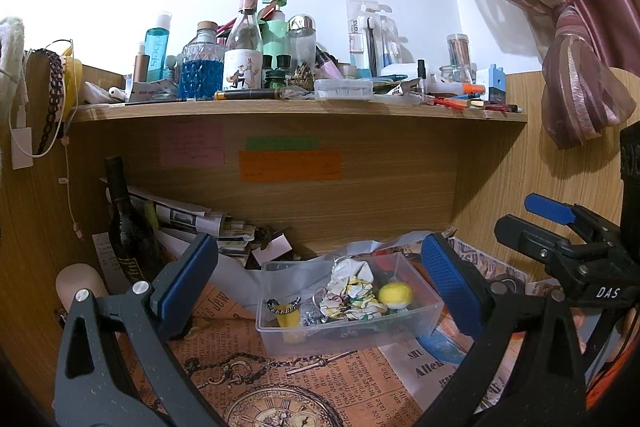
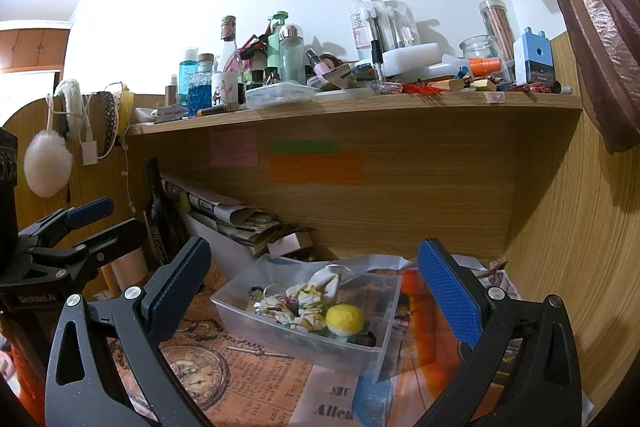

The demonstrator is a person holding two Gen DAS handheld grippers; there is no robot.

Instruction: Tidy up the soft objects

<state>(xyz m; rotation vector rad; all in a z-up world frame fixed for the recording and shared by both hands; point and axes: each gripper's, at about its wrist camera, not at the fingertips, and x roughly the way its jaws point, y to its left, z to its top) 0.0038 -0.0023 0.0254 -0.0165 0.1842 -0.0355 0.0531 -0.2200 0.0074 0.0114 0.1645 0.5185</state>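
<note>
Your left gripper (image 1: 320, 287) and right gripper (image 2: 314, 287) both gape wide, holding nothing, near the clear box (image 1: 420, 311) where a scrunchie (image 1: 352, 291) and yellow ball (image 1: 395, 295) already lie, so little seems left.

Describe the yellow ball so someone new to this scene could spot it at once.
Under the cluttered wooden shelf, a clear plastic box sits on the newspaper-print desk cover. The yellow ball lies inside, near its right wall, against a crumpled white patterned scrunchie. It is the only round, plain yellow, fuzzy item in the box.
</note>
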